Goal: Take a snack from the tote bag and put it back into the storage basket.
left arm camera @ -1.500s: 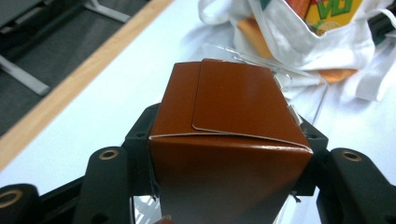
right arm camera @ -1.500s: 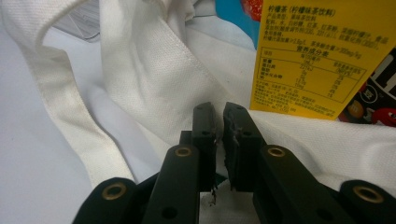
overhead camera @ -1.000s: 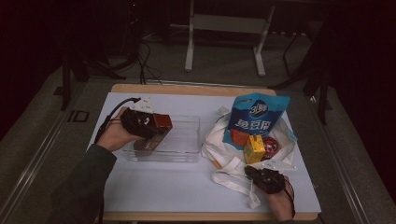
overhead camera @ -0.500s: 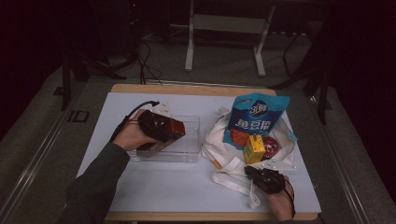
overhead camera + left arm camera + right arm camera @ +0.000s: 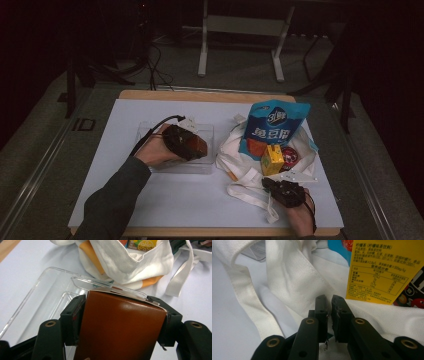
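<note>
One brown glossy carton (image 5: 120,325), between the left gripper (image 5: 122,312) whose jaws have just been opening, hangs over the clear plastic tray (image 5: 150,131) at centre frame, while the right gripper (image 5: 329,312), nearly closed, pinches the white cloth bag (image 5: 294,282), three items left inside.

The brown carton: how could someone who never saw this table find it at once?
Start at the clear plastic tray on the left half of the white table. Over it, the left hand-held gripper has the brown carton between its jaws. It is plain glossy brown, while the yellow carton stands in the white cloth bag.
</note>
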`<state>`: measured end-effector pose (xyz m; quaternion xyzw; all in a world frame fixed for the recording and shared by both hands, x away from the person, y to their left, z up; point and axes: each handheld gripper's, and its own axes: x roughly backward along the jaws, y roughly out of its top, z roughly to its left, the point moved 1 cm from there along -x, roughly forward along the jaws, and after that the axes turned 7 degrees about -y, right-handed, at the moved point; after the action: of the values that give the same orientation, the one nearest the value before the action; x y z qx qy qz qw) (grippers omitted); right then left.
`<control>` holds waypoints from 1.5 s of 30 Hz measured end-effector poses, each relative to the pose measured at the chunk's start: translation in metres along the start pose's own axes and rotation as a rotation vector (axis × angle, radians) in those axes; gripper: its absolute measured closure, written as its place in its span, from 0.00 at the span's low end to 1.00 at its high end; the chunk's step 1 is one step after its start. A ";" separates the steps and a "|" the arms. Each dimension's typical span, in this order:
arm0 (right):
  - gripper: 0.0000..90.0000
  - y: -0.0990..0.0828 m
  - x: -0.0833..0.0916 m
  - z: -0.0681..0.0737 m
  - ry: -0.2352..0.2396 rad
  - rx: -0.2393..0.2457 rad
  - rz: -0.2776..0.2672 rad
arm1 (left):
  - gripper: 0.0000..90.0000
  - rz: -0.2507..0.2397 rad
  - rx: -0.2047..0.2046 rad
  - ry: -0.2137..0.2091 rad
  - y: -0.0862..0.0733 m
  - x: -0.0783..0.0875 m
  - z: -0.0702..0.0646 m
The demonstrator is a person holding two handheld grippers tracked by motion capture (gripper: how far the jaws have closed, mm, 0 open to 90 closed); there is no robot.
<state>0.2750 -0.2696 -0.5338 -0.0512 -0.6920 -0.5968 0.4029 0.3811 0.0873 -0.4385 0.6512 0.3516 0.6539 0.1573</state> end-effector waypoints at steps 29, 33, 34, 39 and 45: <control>0.93 0.000 0.000 0.000 0.000 -0.001 -0.002 | 0.34 0.045 0.097 -0.042 0.002 -0.030 0.000; 0.93 0.000 0.000 0.000 0.000 -0.001 -0.002 | 0.33 0.041 0.107 -0.036 0.002 -0.030 0.001; 0.93 0.000 0.000 0.000 0.000 -0.001 -0.002 | 0.33 0.039 0.106 -0.037 0.002 -0.030 0.000; 0.93 0.000 0.000 0.000 0.000 -0.002 -0.004 | 0.33 -0.001 0.096 -0.025 0.005 -0.026 -0.003; 0.93 0.000 0.000 0.000 0.000 -0.001 -0.003 | 0.34 -0.029 0.084 0.002 0.006 -0.020 -0.005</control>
<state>0.2749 -0.2698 -0.5342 -0.0504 -0.6919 -0.5978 0.4018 0.3799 0.0686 -0.4484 0.6513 0.3882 0.6371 0.1389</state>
